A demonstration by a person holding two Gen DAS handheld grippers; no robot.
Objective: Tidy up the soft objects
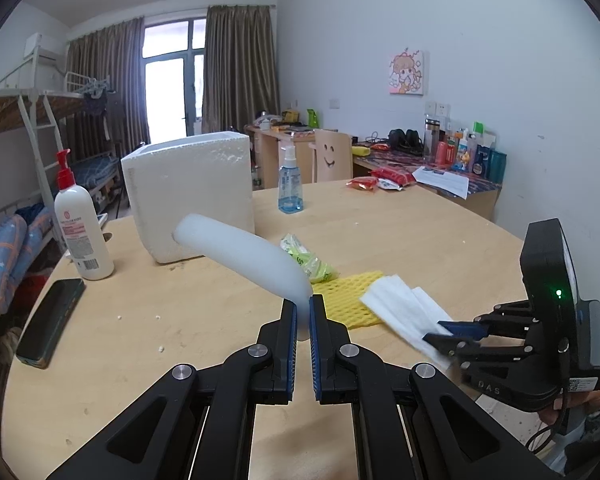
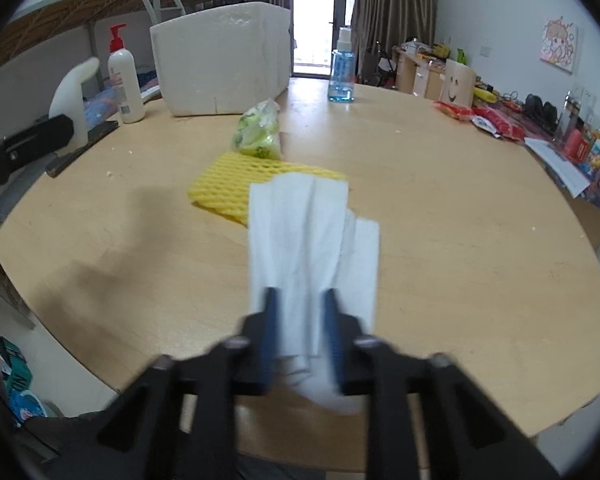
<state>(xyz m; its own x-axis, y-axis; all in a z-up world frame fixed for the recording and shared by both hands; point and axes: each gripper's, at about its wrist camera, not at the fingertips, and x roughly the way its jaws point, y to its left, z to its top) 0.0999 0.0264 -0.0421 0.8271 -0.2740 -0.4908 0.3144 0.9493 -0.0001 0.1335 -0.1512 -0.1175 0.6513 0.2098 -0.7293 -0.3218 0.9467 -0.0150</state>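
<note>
Foam sheet (image 1: 244,256), white & curled, is pinched at one end in the nearly closed left gripper (image 1: 303,316), lifted off the table (image 1: 420,232). Right gripper (image 2: 300,320), jaws part open, straddles the white cloth (image 2: 304,232) w/o clamping yet (blurry). Step: gathering; next prob. needs carrying foam to the styrofoam box (image 1: 192,192). Round wood tabletop, dorm room w/ bunk bed (image 1: 20,120).

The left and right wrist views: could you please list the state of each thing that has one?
left gripper: shut on the white foam piece
white foam piece: held off the table, bent
right gripper: fingers either side of the white cloth, grip unclear
white cloth: creased, partly over the yellow foam net
yellow foam net: flat on the table
white foam box: upright, top open
green-printed plastic bag: crumpled
</note>
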